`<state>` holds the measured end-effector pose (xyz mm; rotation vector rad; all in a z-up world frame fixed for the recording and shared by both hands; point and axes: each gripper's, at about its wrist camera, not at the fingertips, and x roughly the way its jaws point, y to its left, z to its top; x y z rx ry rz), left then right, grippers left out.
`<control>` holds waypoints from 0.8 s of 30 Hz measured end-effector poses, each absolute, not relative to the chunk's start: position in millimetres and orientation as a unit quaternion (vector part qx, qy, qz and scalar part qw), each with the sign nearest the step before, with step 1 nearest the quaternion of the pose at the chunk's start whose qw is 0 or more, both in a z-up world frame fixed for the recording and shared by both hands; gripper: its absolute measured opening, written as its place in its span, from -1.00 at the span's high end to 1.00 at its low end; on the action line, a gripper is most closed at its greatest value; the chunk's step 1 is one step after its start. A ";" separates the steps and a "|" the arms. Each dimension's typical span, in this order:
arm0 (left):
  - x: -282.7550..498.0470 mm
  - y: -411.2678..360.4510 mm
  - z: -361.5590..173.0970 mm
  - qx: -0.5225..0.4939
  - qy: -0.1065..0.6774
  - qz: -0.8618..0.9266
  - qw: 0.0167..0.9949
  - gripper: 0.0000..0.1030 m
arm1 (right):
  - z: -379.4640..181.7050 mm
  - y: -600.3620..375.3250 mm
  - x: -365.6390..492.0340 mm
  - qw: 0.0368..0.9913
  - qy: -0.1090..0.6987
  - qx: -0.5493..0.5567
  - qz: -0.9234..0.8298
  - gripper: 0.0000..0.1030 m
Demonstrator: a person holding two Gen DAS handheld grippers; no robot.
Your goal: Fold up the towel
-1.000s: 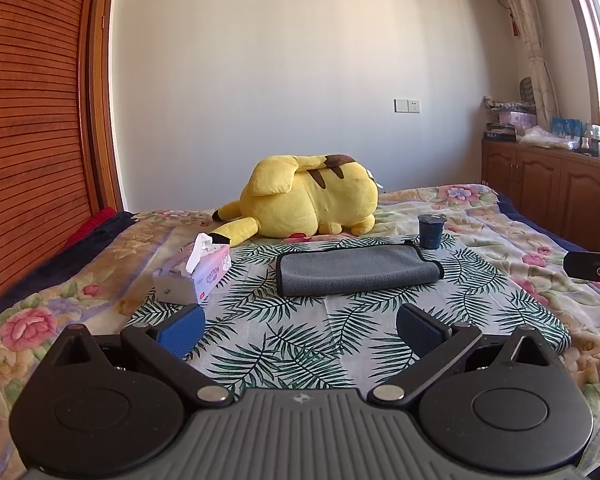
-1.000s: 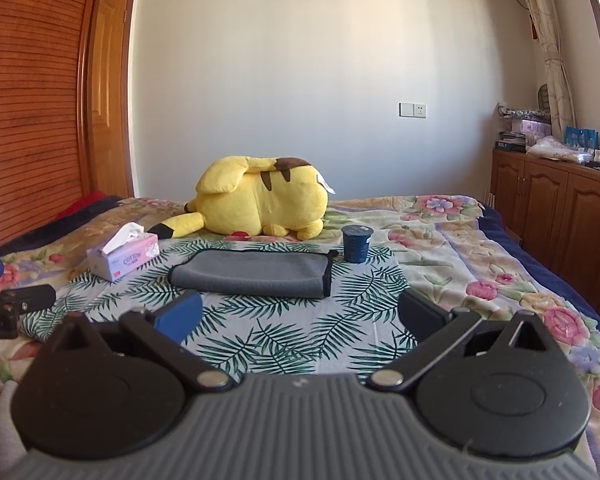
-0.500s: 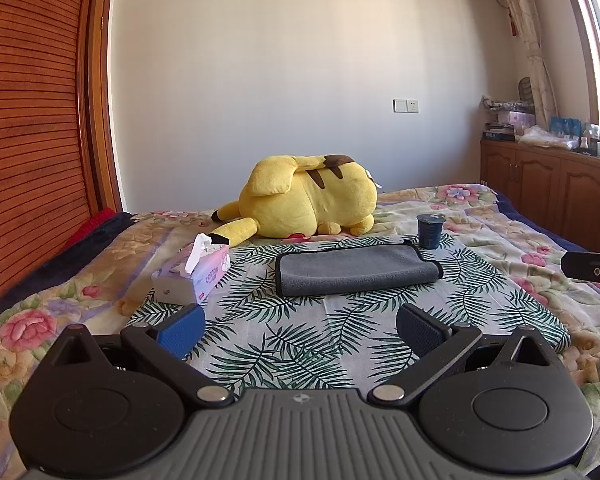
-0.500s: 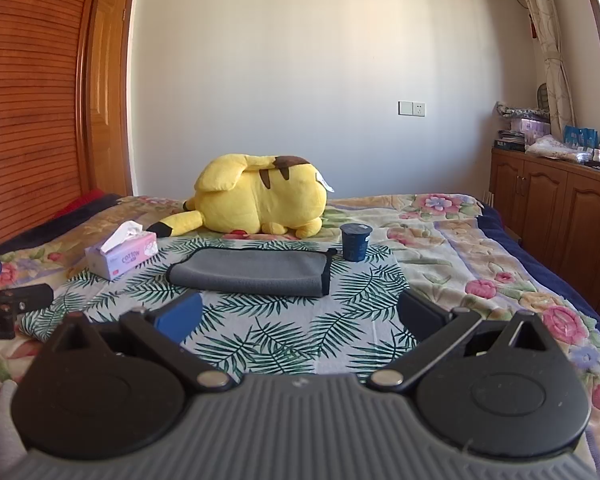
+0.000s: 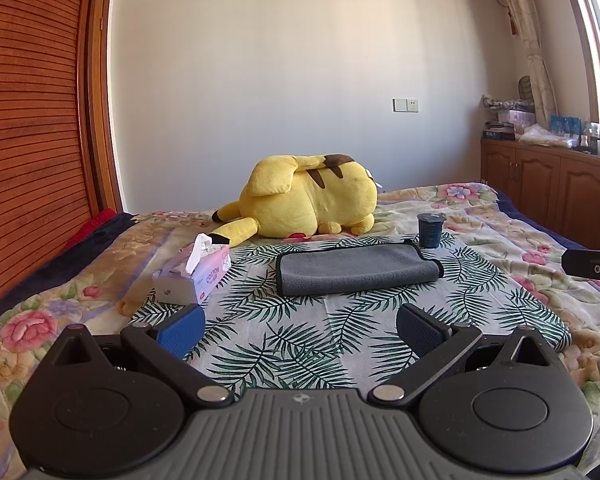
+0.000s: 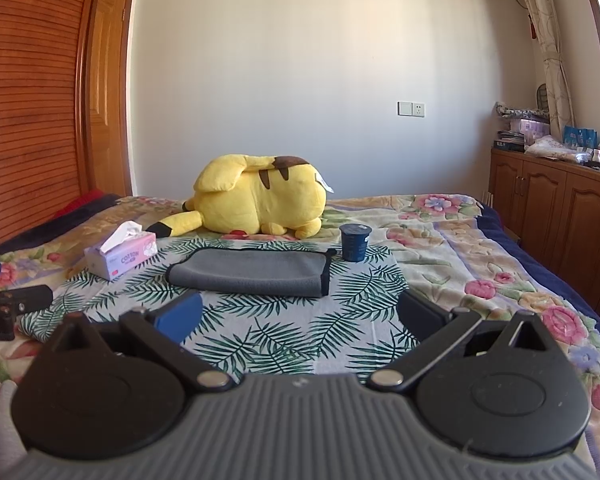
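A grey towel (image 5: 356, 270) with dark edging lies folded flat on the palm-leaf cloth (image 5: 292, 340) on the bed; it also shows in the right wrist view (image 6: 250, 272). My left gripper (image 5: 300, 326) is open and empty, held well short of the towel. My right gripper (image 6: 300, 316) is open and empty too, also short of the towel. Part of the right gripper (image 5: 592, 266) shows at the right edge of the left wrist view, and part of the left gripper (image 6: 12, 308) at the left edge of the right wrist view.
A pink tissue box (image 5: 194, 276) stands left of the towel. A dark blue cup (image 5: 430, 230) stands at the towel's far right corner. A yellow plush toy (image 5: 308, 202) lies behind. Wooden cabinets (image 6: 560, 208) line the right wall, a slatted wooden wardrobe (image 5: 28, 120) the left.
Both views have shifted very slightly; the towel sits a touch higher in the right wrist view. Nothing on the bed has moved and both grippers stay open.
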<state>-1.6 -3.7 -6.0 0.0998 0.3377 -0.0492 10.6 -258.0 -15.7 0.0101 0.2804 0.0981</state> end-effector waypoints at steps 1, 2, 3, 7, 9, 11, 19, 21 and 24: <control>-1.2 -3.4 -6.1 0.050 0.168 -0.025 0.984 -0.69 | -15.7 -258.1 10.6 0.989 0.140 0.005 0.049 -1.00; -1.2 -3.3 -6.1 0.049 0.168 -0.025 0.984 -0.69 | -15.8 -258.0 10.6 0.989 0.140 0.005 0.049 -1.00; -1.4 -3.5 -6.0 0.049 0.168 -0.025 0.984 -0.69 | -15.6 -258.6 10.6 0.989 0.140 0.005 0.049 -1.00; -1.1 -3.3 -6.1 0.049 0.168 -0.025 0.984 -0.69 | -15.8 -257.9 10.8 0.989 0.140 0.005 0.049 -1.00; -1.2 -3.4 -6.0 0.050 0.168 -0.025 0.984 -0.69 | -15.8 -258.0 10.8 0.989 0.140 0.005 0.049 -1.00; -1.3 -3.4 -5.9 0.051 0.168 -0.024 0.984 -0.69 | -15.8 -257.9 10.8 0.989 0.140 0.005 0.049 -1.00; -1.4 -2.9 -6.4 0.051 0.168 -0.025 0.984 -0.69 | -15.8 -257.6 10.9 0.989 0.140 0.005 0.049 -1.00; -1.2 -2.4 -6.6 0.050 0.170 -0.025 0.984 -0.69 | -15.8 -257.6 10.9 0.989 0.140 0.005 0.049 -1.00; -1.0 -2.1 -6.8 0.050 0.169 -0.025 0.984 -0.69 | -15.8 -257.6 10.9 0.989 0.140 0.005 0.049 -1.00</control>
